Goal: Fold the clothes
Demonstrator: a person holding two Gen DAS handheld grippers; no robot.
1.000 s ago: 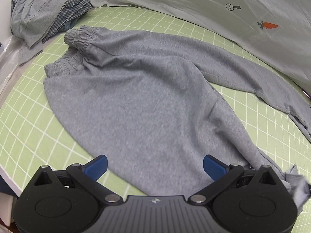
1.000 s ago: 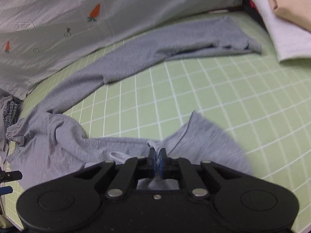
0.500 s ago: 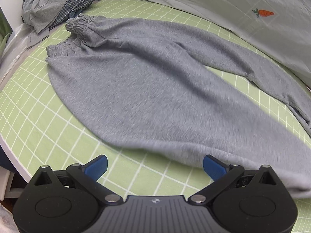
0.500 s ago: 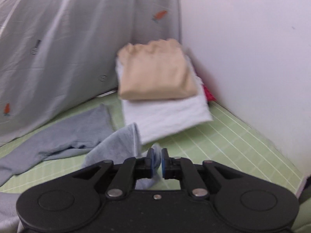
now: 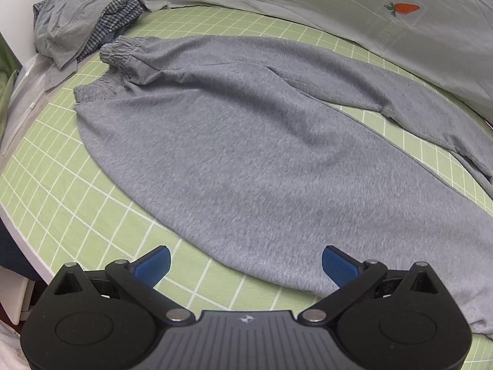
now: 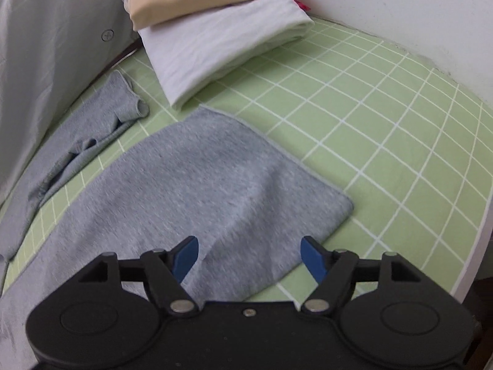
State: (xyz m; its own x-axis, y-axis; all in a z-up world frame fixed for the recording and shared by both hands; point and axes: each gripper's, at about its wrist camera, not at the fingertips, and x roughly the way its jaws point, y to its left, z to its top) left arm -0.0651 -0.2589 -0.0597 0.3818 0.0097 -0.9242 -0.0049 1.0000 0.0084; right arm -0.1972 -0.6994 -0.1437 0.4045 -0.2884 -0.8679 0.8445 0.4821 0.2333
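Grey sweatpants (image 5: 246,141) lie spread flat on the green grid mat (image 5: 77,203), with the elastic waistband (image 5: 120,52) at the far left. My left gripper (image 5: 245,266) is open and empty, just above the near edge of the near leg. In the right wrist view the near leg's end (image 6: 215,178) lies flat, and the far leg's cuff (image 6: 129,104) lies beyond it by the sheet. My right gripper (image 6: 249,256) is open and empty over the near leg's end.
A pile of unfolded grey and checked clothes (image 5: 80,27) sits at the far left. A folded stack, beige on white (image 6: 209,27), sits at the far right corner. A grey carrot-print sheet (image 5: 369,9) lines the back. The mat's right edge (image 6: 474,246) is close.
My right gripper carried the leg end out to the right, laid it flat and opened, letting it go. The near leg now lies straight. My left gripper stayed open.
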